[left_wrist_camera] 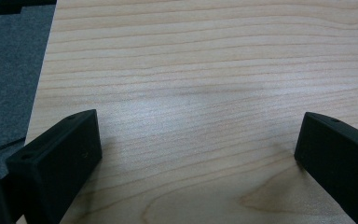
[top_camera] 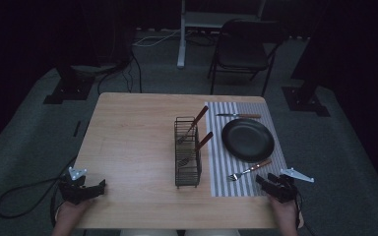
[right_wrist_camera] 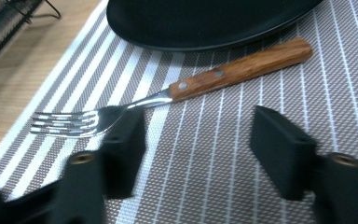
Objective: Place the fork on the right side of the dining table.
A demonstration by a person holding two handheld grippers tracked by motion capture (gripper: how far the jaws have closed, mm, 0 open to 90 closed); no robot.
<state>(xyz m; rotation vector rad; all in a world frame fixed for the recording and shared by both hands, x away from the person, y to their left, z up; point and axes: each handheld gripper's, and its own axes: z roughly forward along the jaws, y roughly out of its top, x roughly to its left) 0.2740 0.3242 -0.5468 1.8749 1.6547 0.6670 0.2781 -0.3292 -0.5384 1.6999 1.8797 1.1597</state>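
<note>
While fork (right_wrist_camera: 168,95) lies just beyond right claw (right_wrist_camera: 200,140), jaws apart, nothing gripped, on striped mat (right_wrist_camera: 242,186).

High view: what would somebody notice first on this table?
Probably the black plate on the striped placemat at the table's right side. A wooden-handled fork lies on the mat just in front of the plate, with the right tool open close behind it. Left of the mat stands a wire rack holding utensils.

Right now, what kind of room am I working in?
Probably a recording studio or lab set up as a dining spot: dark curtained walls, stand bases with floor cables, and a wooden table laid with striped placemat, plate and fork.
</note>
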